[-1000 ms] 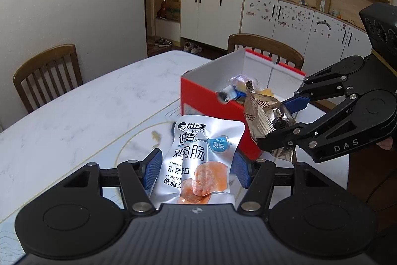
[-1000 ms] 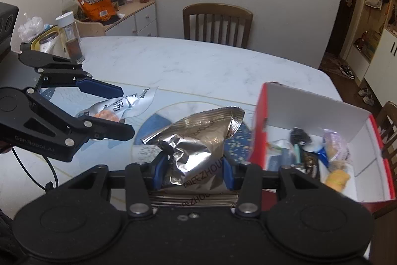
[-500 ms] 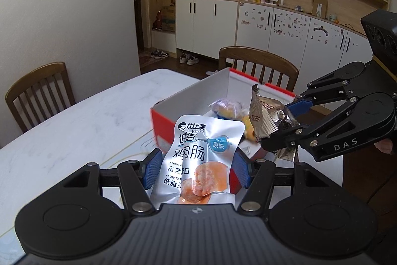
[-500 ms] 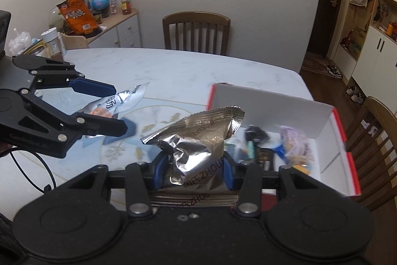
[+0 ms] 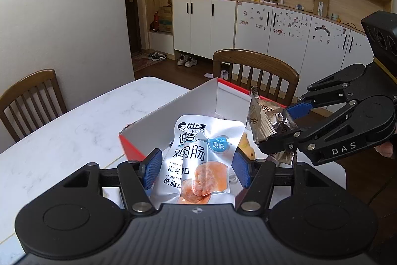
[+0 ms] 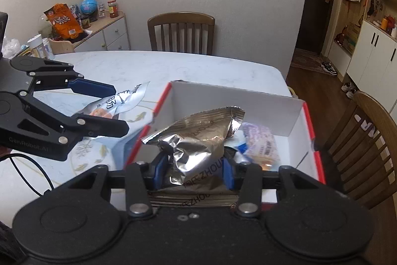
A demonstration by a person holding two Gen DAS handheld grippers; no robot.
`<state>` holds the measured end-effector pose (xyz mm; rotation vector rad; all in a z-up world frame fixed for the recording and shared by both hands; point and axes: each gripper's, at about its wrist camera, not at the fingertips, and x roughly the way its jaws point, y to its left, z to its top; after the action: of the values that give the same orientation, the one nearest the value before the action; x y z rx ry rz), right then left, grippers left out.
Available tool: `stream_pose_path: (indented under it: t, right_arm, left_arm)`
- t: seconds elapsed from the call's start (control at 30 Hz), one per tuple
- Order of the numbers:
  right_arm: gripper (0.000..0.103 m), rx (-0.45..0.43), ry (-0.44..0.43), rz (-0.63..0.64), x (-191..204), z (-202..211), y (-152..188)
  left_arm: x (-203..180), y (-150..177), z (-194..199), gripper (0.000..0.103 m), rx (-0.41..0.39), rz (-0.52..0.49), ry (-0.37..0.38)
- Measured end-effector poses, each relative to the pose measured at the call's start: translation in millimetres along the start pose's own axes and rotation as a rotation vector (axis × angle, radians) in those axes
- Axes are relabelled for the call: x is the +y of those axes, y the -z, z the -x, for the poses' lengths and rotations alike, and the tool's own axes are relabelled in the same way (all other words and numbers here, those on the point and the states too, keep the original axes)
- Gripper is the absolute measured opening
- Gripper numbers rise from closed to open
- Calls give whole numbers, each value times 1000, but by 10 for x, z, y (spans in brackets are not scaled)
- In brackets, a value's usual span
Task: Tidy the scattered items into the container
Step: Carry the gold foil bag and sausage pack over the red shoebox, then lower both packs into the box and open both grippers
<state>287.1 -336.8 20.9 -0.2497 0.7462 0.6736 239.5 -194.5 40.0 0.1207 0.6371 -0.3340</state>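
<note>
My left gripper (image 5: pixel 197 169) is shut on a white chicken sausage pouch (image 5: pixel 201 163) and holds it above the near edge of the red and white box (image 5: pixel 188 103). It also shows in the right wrist view (image 6: pixel 116 103). My right gripper (image 6: pixel 192 173) is shut on a crumpled silver foil snack bag (image 6: pixel 198 140), held over the open box (image 6: pixel 238 101). The foil bag also shows in the left wrist view (image 5: pixel 265 121). Several packets (image 6: pixel 260 143) lie inside the box.
The box stands on a white marble table (image 6: pixel 124 68) near its right edge. Wooden chairs (image 6: pixel 182 32) stand around the table, one (image 5: pixel 255 73) right behind the box. A side cabinet with a snack bag (image 6: pixel 63 22) and jars is at the far left.
Both grippers have moved with their packets towards and over the box. The foil bag now hangs above the box's inside, and the sausage pouch has come up to the box's near wall.
</note>
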Motion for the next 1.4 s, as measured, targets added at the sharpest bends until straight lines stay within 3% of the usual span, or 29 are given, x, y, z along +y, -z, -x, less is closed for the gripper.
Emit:
stream_pose_path:
  t: [0.33, 0.63, 1.4]
  right_arm:
    - [44, 0, -11, 8, -250, -115, -87]
    - [44, 45, -23, -29, -407, -349, -128]
    - [44, 183, -47, -24, -480, -927, -15]
  left_arm:
    - [-8, -247, -396, 60, 26, 23, -18]
    - [101, -329, -842, 60, 103, 69, -12]
    - [180, -387, -1607, 60, 243, 19, -38]
